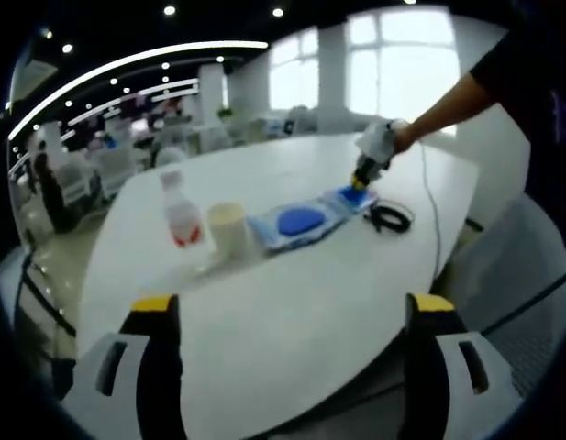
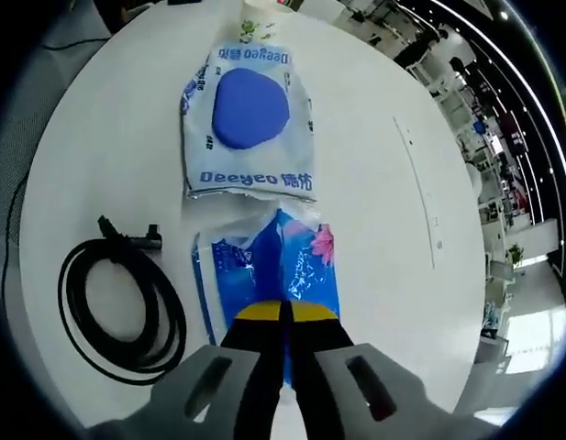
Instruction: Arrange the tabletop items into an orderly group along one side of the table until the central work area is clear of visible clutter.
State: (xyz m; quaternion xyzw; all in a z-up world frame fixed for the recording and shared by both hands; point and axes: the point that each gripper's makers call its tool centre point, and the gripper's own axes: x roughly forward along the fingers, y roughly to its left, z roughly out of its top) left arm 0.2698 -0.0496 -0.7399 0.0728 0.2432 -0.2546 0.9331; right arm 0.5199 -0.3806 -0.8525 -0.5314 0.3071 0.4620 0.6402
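Right gripper (image 2: 284, 316) clenched on blue packet (image 2: 273, 275) beside wipes pack (image 2: 249, 119) and coiled cable (image 2: 117, 302); left gripper (image 1: 292, 307) released above white table (image 1: 292, 302)

Count on my table (image 1: 292, 302): 1 bottle (image 1: 180, 213), 1 cup (image 1: 228, 229), 2 wipe packs, i.e. 1 white w/ blue lid (image 2: 249, 124) and 1 blue floral (image 2: 269, 280), plus 1 coiled black cable (image 2: 117, 298). 5 items total.

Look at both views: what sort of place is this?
Probably an open-plan office: a large white oval table, rows of desks and chairs behind it, long ceiling strip lights and big bright windows.
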